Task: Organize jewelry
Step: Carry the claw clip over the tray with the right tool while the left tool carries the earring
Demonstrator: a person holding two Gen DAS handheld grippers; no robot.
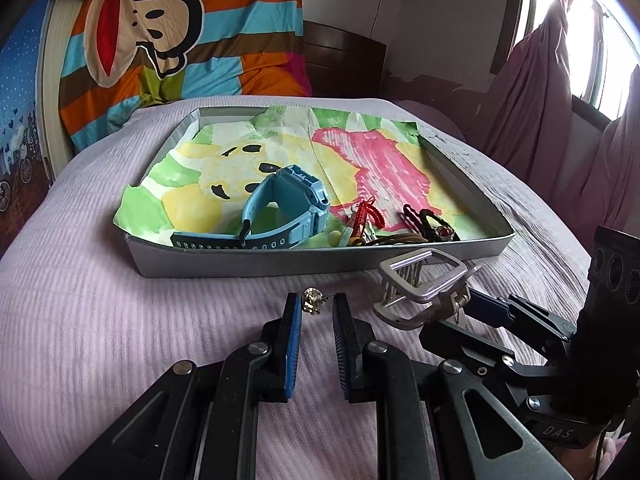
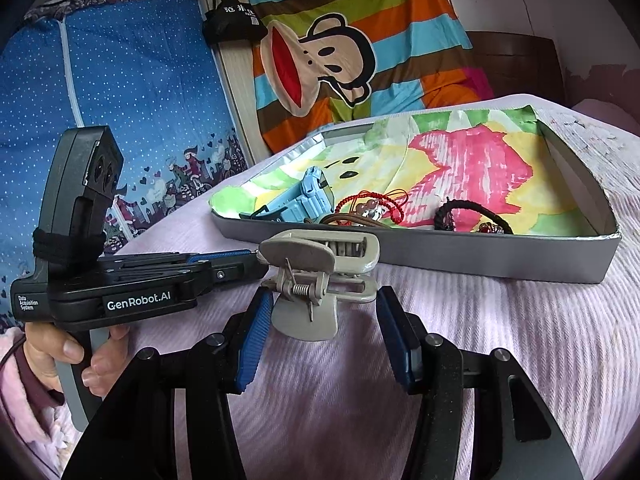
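Where the lilac bed (image 1: 100, 320) runs up to the box's near wall, a small gold charm (image 1: 314, 300) sits pinched between the tips of the left gripper's (image 1: 316, 308) fingers, which stand nearly closed with only the charm's width between the blue pads. Just to its right, a silver-grey claw clip (image 2: 316, 264) is in the right gripper (image 2: 324, 296), whose fingers are about half open and press on the clip's sides; the clip hangs close before the box's front wall, outside it. The shallow silver box (image 1: 280, 264) lies on the bed, lined with a paper painted green, yellow and pink. At its near end lie a blue watch (image 1: 288, 204), a red cord trinket (image 1: 366, 216), a brown cord and a black hair tie (image 1: 428, 220), close together. From the right wrist view, a hand (image 2: 60, 356) grips the left gripper's handle, a pink sleeve at the wrist. Behind the bed hangs a striped cloth (image 1: 160, 40) with a cartoon monkey.
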